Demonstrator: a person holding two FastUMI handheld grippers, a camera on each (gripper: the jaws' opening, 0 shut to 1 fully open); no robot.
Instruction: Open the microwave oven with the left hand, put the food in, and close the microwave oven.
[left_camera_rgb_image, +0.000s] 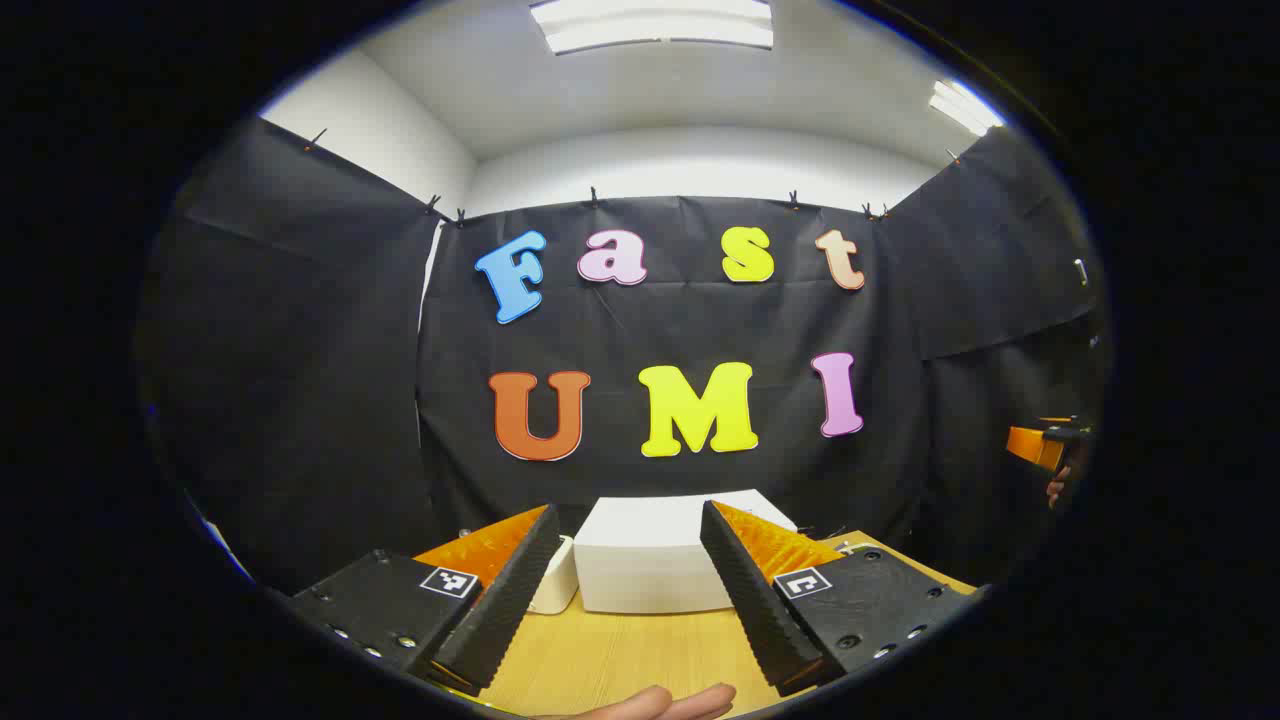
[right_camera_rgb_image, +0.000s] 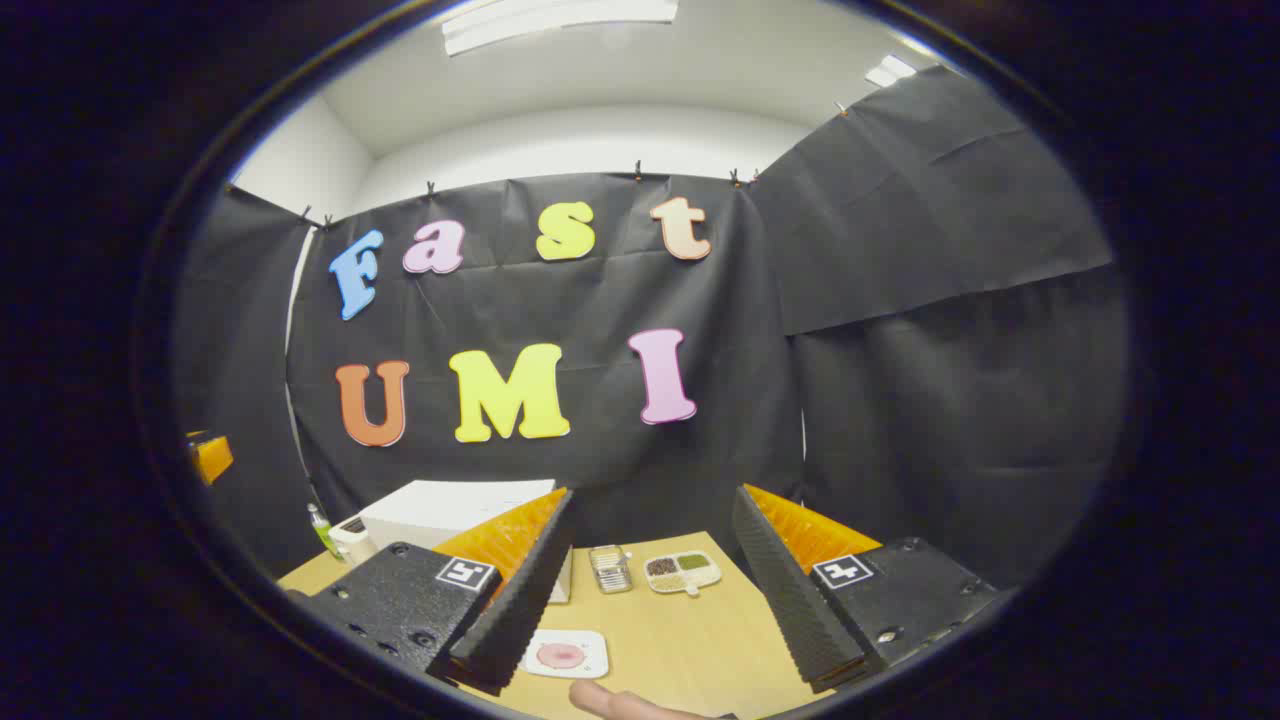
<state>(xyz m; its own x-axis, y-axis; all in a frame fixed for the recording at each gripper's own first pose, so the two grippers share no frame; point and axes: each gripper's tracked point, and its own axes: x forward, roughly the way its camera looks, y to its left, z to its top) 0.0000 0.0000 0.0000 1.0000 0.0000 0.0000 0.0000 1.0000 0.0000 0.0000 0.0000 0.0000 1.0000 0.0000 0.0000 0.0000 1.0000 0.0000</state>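
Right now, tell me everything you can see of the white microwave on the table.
The microwave is a plain white box with a flat top, standing upright on the wooden table near the black cloth wall. In the left gripper view it sits straight ahead between the open left gripper fingers, untouched by them. Its near face looks closed, with no handle or controls discernible. A small white container stands close against its left side. In the right gripper view its top shows behind that gripper's left finger.

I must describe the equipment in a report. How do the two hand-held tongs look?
Both the left tongs and right tongs have two long wedge-shaped fingers with ribbed inner faces, mounted on black screwed blocks, each carrying a small square black-and-white marker.
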